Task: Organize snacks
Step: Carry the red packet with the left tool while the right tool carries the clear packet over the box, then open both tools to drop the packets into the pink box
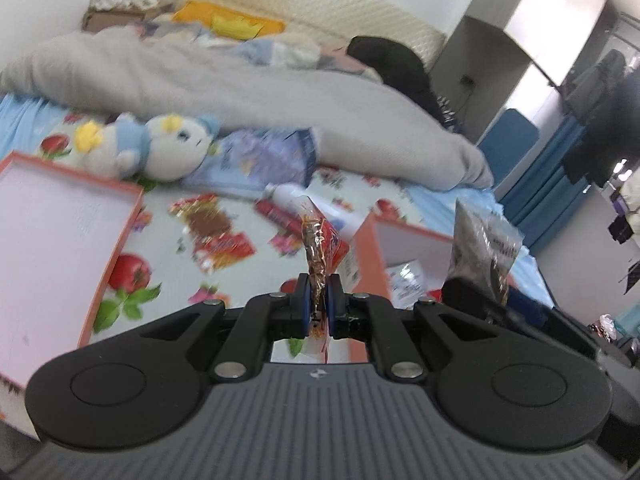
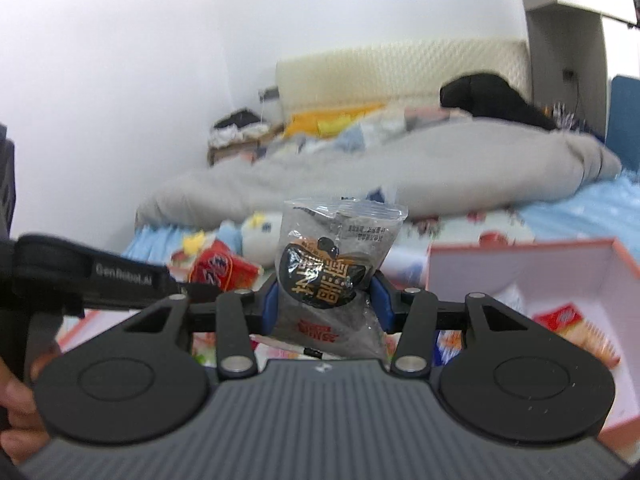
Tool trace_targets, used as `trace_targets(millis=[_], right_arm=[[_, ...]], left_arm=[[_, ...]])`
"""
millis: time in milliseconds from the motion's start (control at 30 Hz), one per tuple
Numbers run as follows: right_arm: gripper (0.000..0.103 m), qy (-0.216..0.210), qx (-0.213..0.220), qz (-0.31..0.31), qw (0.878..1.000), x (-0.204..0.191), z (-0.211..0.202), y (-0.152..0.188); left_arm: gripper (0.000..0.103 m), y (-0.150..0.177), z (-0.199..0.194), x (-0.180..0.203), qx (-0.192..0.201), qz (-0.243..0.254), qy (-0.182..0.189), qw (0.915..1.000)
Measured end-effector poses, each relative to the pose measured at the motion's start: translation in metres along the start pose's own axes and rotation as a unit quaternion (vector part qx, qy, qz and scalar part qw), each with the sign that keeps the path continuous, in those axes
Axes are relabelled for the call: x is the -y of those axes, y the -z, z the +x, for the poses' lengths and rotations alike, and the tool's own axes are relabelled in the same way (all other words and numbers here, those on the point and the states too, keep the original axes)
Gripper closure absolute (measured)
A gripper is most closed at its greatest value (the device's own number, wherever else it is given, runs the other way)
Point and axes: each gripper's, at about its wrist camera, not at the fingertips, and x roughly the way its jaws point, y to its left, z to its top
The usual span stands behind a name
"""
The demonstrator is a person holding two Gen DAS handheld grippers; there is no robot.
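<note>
My left gripper [image 1: 318, 294] is shut on the thin edge of a red and clear snack packet [image 1: 322, 242], held up above the bed. My right gripper [image 2: 325, 294] is shut on a grey and black snack bag [image 2: 334, 264] that fills the gap between its blue pads. That same grey bag [image 1: 484, 240] shows at the right of the left wrist view, and the red packet [image 2: 222, 270] shows at the left of the right wrist view. An orange-rimmed box [image 2: 520, 272] with snacks inside lies right of the right gripper.
Another orange-rimmed lid or box [image 1: 60, 248] lies at the left on the fruit-print sheet. A loose red snack packet [image 1: 216, 236], a white bottle [image 1: 316, 204], a blue pouch [image 1: 264, 158] and a plush toy [image 1: 148, 146] lie on the bed before a grey duvet [image 1: 240, 80].
</note>
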Motion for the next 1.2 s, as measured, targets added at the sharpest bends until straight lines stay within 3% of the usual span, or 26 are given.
trace_targets(millis=[267, 533, 767, 933, 1200], right_arm=[[0.053, 0.025, 0.050, -0.012, 0.998, 0.022, -0.012, -0.035], [0.053, 0.047, 0.054, -0.020, 0.997, 0.055, -0.019, -0.051], [0.053, 0.091, 0.011, -0.013, 0.996, 0.107, -0.004, -0.043], [0.053, 0.112, -0.034, -0.013, 0.993, 0.142, 0.011, -0.023], [0.053, 0.114, -0.114, 0.008, 0.987, 0.177, 0.039, 0.020]], left_arm=[[0.093, -0.028, -0.007, 0.042, 0.024, 0.026, 0.032, 0.9989], [0.093, -0.046, 0.012, 0.086, 0.021, 0.056, 0.064, 0.9961], [0.093, -0.046, 0.070, 0.120, -0.036, 0.067, 0.084, 0.9936], [0.093, -0.033, 0.113, 0.138, -0.073, 0.089, 0.079, 0.9902], [0.093, -0.007, 0.176, 0.148, -0.142, 0.092, 0.066, 0.9834]])
